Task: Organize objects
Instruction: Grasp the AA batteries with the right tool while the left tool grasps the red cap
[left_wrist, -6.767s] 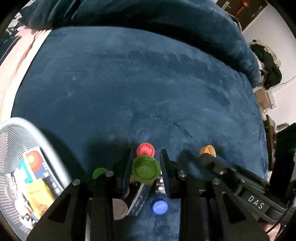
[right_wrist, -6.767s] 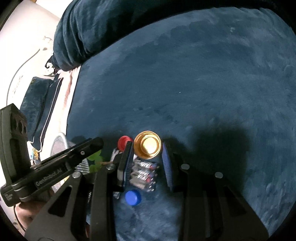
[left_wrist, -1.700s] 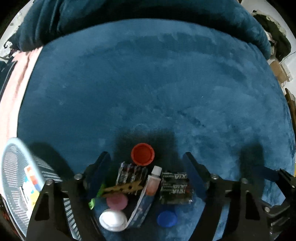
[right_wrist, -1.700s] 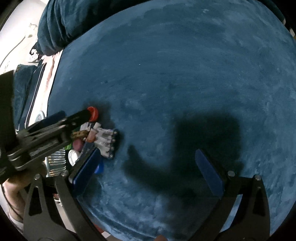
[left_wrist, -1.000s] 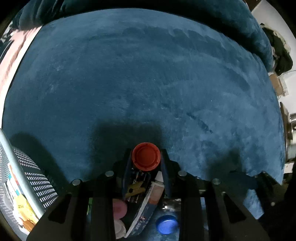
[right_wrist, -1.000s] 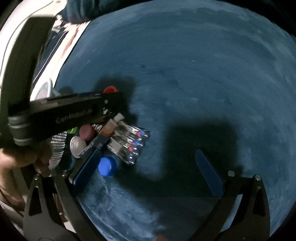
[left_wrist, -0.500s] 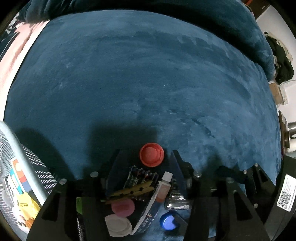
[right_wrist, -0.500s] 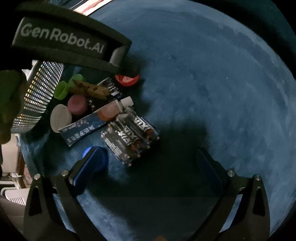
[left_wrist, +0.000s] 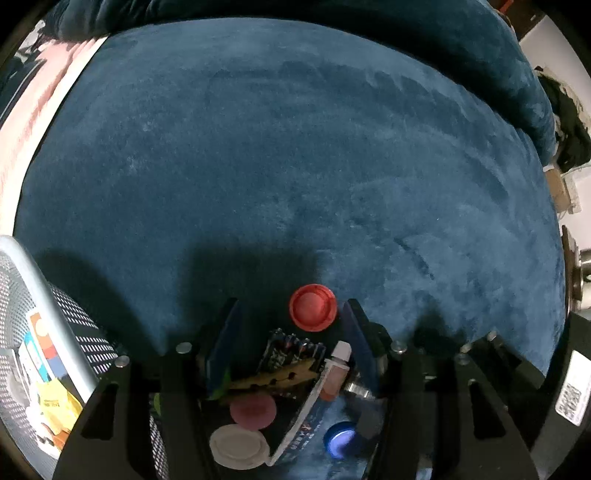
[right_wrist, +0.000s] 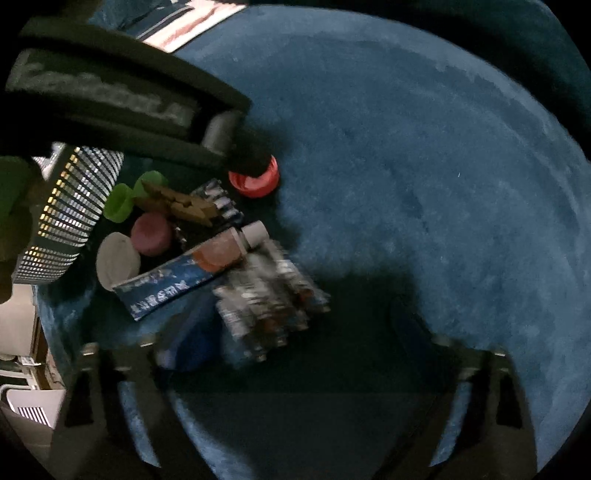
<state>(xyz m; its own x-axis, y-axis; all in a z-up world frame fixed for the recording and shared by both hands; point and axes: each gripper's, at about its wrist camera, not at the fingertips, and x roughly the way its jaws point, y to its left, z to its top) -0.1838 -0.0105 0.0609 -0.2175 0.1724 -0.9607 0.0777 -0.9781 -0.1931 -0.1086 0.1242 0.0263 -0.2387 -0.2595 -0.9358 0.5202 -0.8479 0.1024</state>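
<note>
Between left gripper (left_wrist: 290, 314) parted jaws, red cap (left_wrist: 313, 307) loose, right gripper (right_wrist: 295, 332) blurred, seemingly open.

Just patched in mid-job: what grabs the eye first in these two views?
A tight clutter of small things on the dark blue plush blanket: a red bottle cap lies just ahead of the open left claw, which has just been opening. Behind it sit a wooden clothespin, a blue tube and a blurred battery pack, with a white mesh basket beside them.

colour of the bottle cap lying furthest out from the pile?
Red. The bottle cap shows best in the left wrist view, on the blue blanket.
</note>
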